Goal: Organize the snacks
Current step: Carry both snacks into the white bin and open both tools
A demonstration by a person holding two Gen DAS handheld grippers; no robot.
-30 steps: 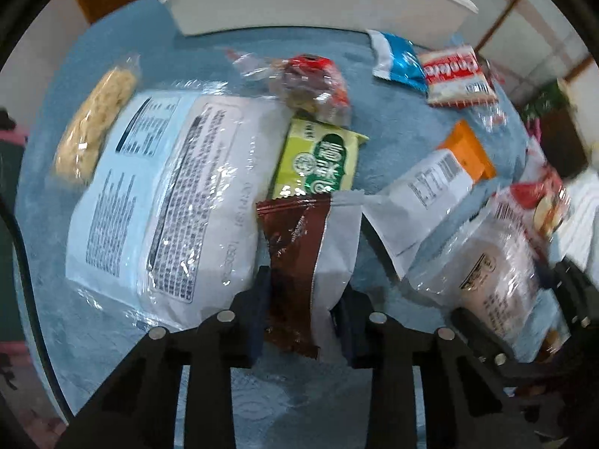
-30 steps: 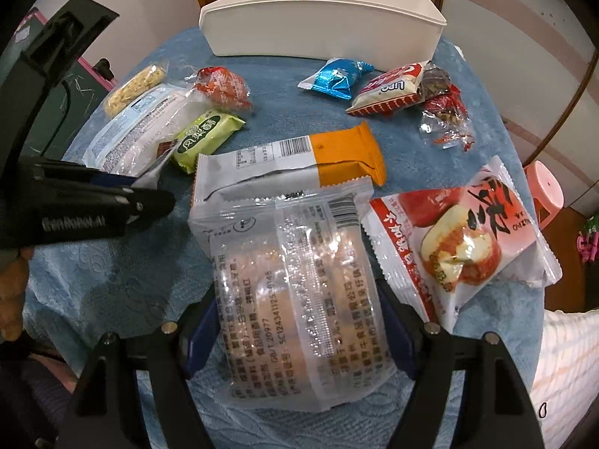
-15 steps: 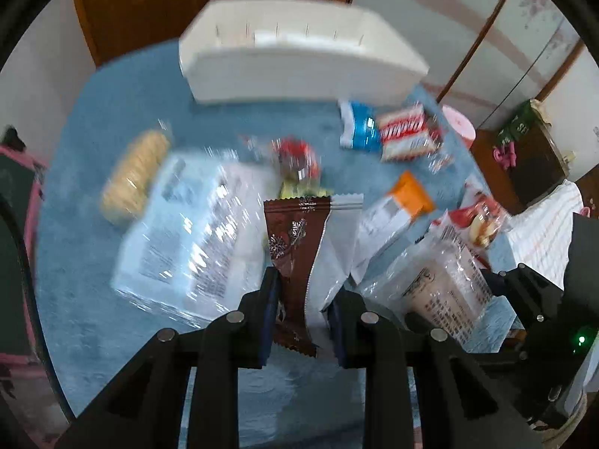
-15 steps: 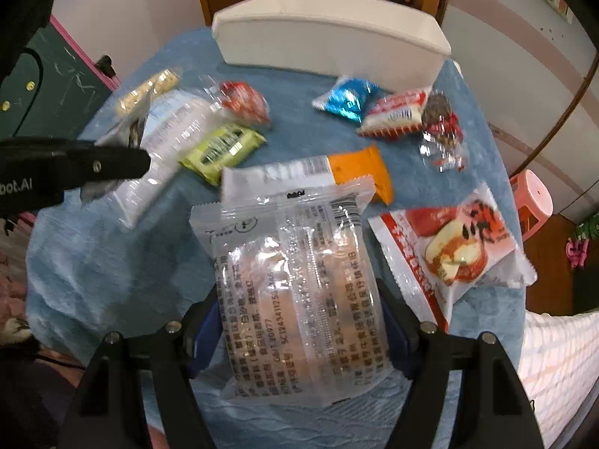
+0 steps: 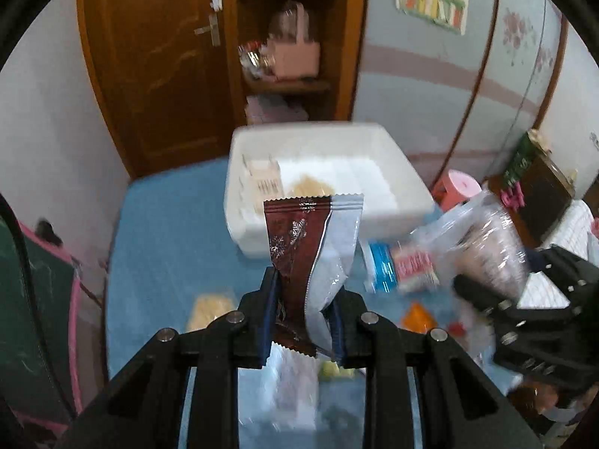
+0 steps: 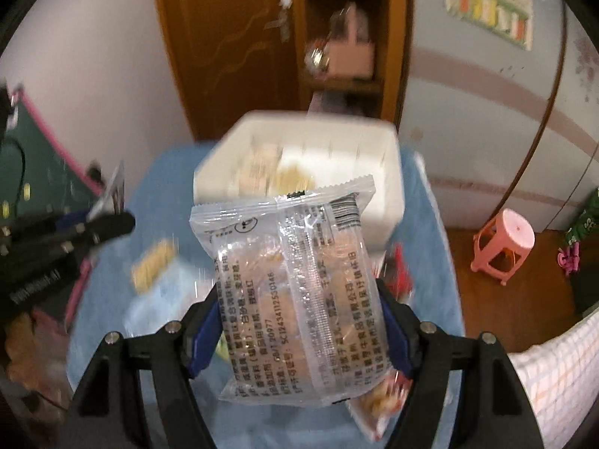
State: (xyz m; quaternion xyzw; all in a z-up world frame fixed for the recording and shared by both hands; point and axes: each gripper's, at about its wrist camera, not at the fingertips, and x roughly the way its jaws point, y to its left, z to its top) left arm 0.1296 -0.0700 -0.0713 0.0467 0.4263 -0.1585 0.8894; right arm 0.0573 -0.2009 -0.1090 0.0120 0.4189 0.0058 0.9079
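My left gripper [image 5: 302,314] is shut on a brown and silver snack packet [image 5: 310,254], held upright above the blue table [image 5: 164,232]. My right gripper [image 6: 299,321] is shut on a wide clear bread packet [image 6: 295,299], also lifted off the table. Behind both stands a white bin [image 5: 389,172] [image 6: 378,157] with a couple of pale snacks inside. In the left wrist view the right gripper with its clear packet [image 5: 490,250] shows at the right. In the right wrist view the left gripper [image 6: 108,220] shows at the left edge.
Loose snacks lie blurred on the blue cloth: a yellow cracker pack [image 5: 209,310], a blue packet [image 5: 382,267], an orange one [image 5: 417,316], a big white bag [image 5: 292,393]. A pink stool [image 6: 503,243] stands on the floor to the right. A wooden door and shelf are behind.
Both grippers have risen from the table with their packets and tilted up, so the bin's inside and the room behind now show. The table snacks have dropped low in both views.
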